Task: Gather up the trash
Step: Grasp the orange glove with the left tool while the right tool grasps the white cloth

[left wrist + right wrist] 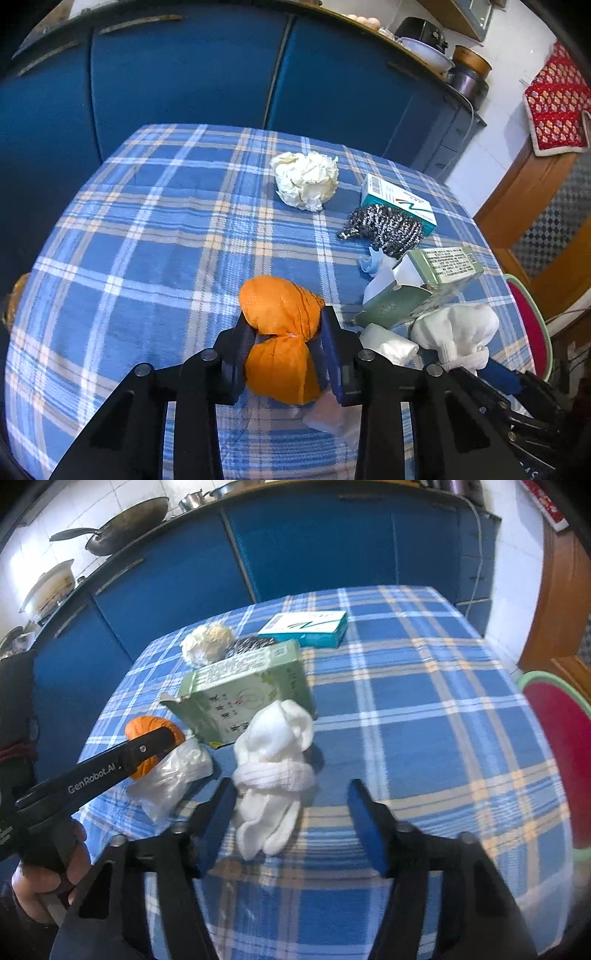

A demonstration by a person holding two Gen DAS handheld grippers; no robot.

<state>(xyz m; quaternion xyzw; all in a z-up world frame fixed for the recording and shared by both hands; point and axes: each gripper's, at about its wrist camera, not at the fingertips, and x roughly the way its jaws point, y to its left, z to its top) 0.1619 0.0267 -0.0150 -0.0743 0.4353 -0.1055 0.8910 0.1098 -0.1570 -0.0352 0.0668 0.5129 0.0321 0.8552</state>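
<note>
My left gripper [284,332] is shut on an orange knotted bag [282,314], pinching its waist just above the blue plaid tablecloth [147,240]. The bag also shows in the right wrist view [147,731], behind the left gripper's finger. My right gripper [291,812] is open, with a white knotted cloth bundle [275,764] lying between its fingers, closer to the left one. A crumpled clear plastic bag [173,775] lies between the two bundles. A crumpled white paper ball [306,179], a steel scourer [384,229], a teal box [402,201] and an opened green carton [243,690] lie further back.
Blue kitchen cabinets [184,74] stand behind the table. A red basin with a green rim [561,749] sits off the table's right edge. A wok [122,524] and pots are on the counter. A wooden door [535,206] is at the right.
</note>
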